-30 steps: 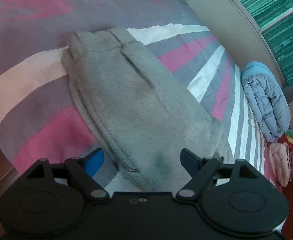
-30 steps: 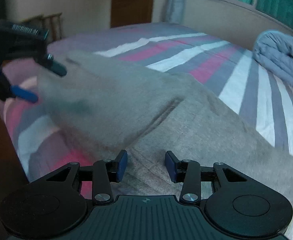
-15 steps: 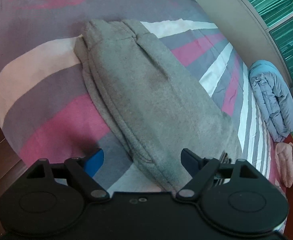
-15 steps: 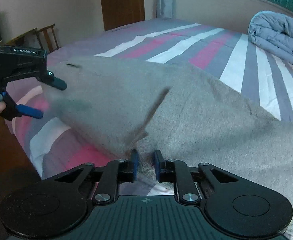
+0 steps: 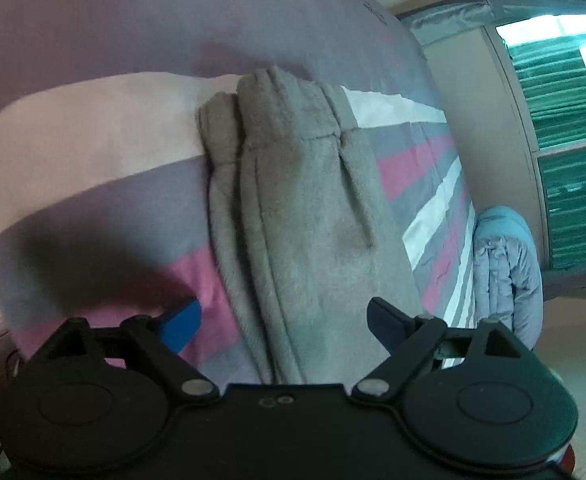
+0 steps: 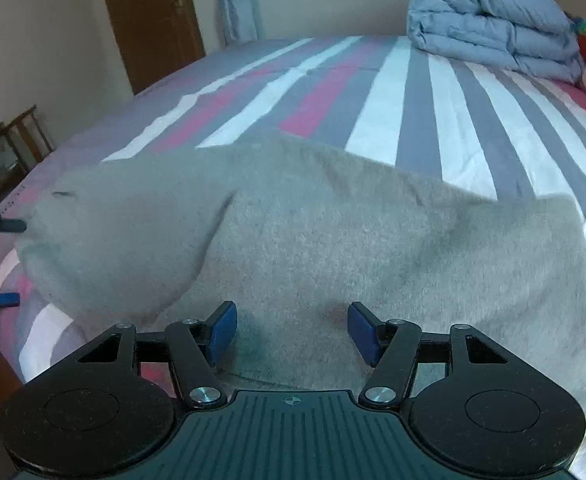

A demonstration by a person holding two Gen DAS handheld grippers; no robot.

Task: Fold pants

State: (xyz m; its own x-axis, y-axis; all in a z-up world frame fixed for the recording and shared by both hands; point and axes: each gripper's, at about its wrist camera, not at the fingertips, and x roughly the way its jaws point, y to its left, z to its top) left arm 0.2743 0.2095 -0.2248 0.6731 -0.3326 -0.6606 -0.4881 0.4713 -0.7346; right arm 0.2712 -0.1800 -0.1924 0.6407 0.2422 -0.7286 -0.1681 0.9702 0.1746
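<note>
Grey fleece pants (image 5: 305, 216) lie folded lengthwise on the striped bed, cuffs at the far end in the left wrist view. My left gripper (image 5: 283, 320) is open and empty, its fingers either side of the near end of the pants. In the right wrist view the pants (image 6: 333, 240) spread across the bed edge. My right gripper (image 6: 289, 330) is open and empty just above the cloth. The left gripper's fingertips (image 6: 1, 264) show at the far left edge of that view.
The bed has a pink, grey and white striped sheet (image 6: 393, 92). A folded blue duvet (image 6: 489, 36) lies at the head, also in the left wrist view (image 5: 505, 264). A wooden door (image 6: 149, 20) and a chair (image 6: 17, 136) stand beyond the bed. Wooden floor lies below the bed edge.
My right gripper closed on the pants' edge half a second ago and has now opened and let go. My left gripper has swung in line with the pants, staying open.
</note>
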